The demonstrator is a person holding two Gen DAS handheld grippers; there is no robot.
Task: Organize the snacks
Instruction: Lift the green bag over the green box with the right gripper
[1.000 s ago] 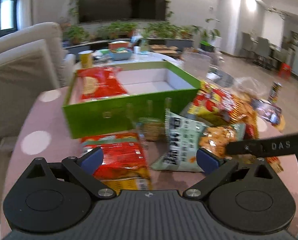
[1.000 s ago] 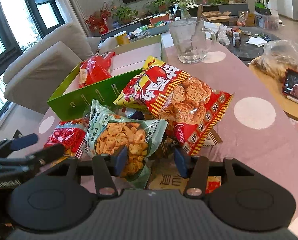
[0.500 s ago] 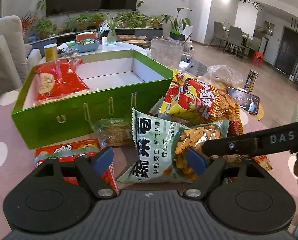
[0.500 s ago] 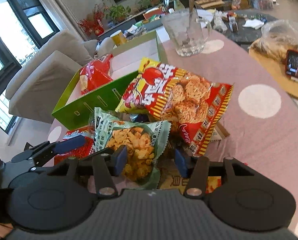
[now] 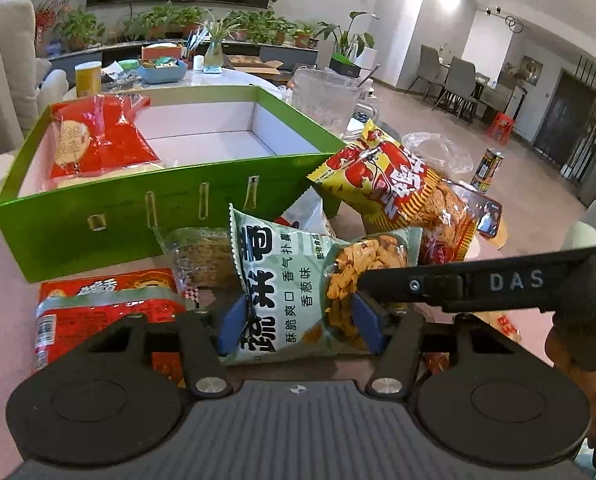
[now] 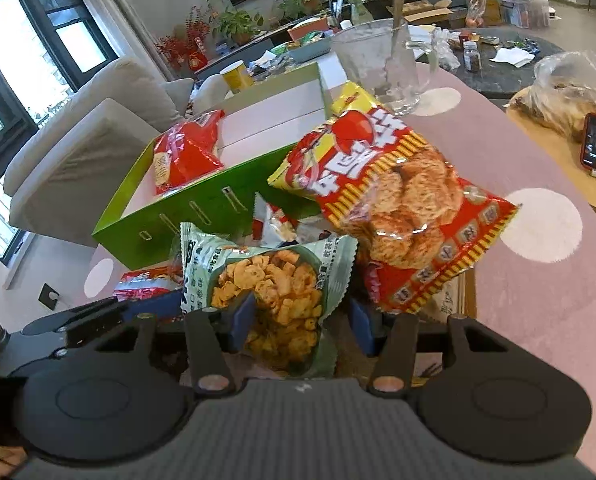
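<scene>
Left wrist view shows the green bag [image 5: 298,280] now sitting between the left gripper [image 5: 298,326] pads; a moment ago those pads were spread wide short of it, and they have since narrowed around its lower edge. Whether they truly pinch yet is hard to say. It lies on the table in front of the box [image 5: 138,216], among other snacks. The right gripper [image 6: 304,320] hovers unclenched over the same bag [image 6: 274,280]. Next comes the lift into the box, I'd guess.

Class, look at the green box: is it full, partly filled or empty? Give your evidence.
Partly filled. The green box holds one red snack bag at its left end; the remaining white floor shows bare.
</scene>
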